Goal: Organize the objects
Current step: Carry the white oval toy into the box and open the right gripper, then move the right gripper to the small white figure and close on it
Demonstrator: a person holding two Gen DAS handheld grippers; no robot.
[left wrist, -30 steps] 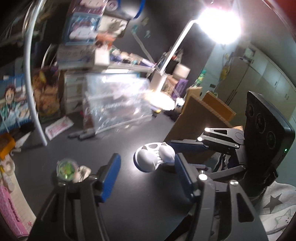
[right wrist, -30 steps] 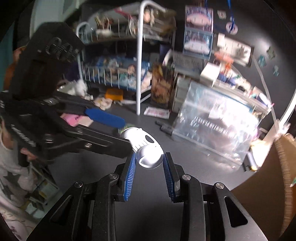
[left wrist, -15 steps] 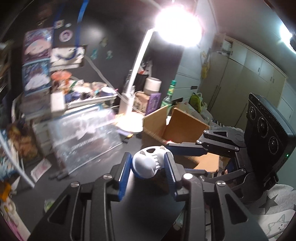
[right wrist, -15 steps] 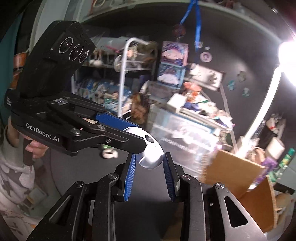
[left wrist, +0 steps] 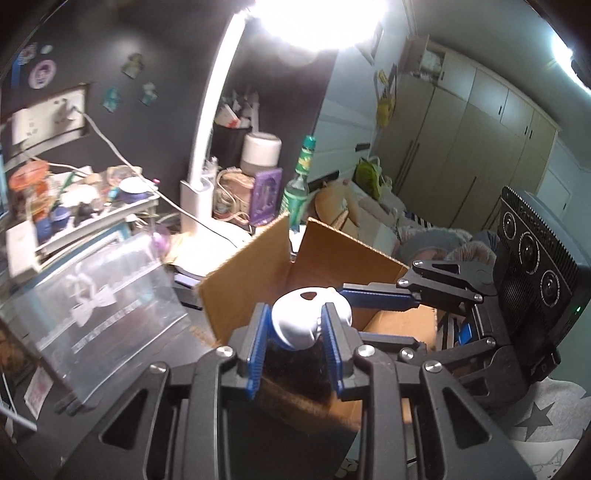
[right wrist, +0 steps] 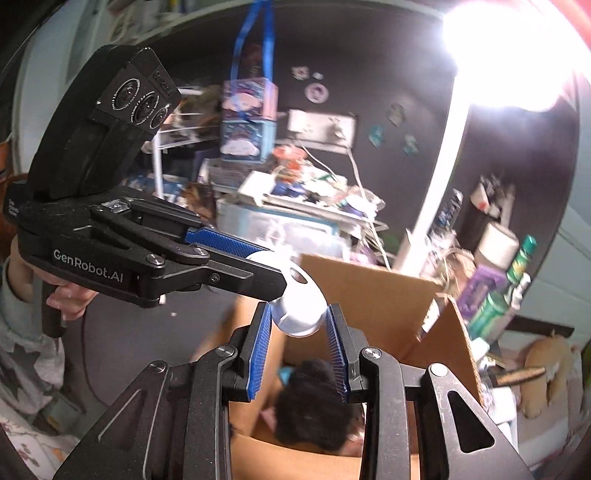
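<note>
Here, the left gripper (left wrist: 295,334) and right gripper (right wrist: 300,328) both clamp 1 white rounded object (left wrist: 310,319), held above the open cardboard box (left wrist: 255,273), whose raised flaps leave room below. Only the right wrist view shows a dark furry item (right wrist: 314,402) inside the box.

Dim room, dark walls. Desk lamp (left wrist: 314,22) blown out white above the fingers in the left view, upper right of the fingers in the right view (right wrist: 509,55), with flare bleeding onto its arm. Ceiling light (left wrist: 569,55) glares far right. Heavy fisheye bending and black vignette at edges. Shelf clutter (right wrist: 295,184) beyond the fingers smeared by motion blur. Fingers (left wrist: 255,350) sharp, with deep shadow below between them.
</note>
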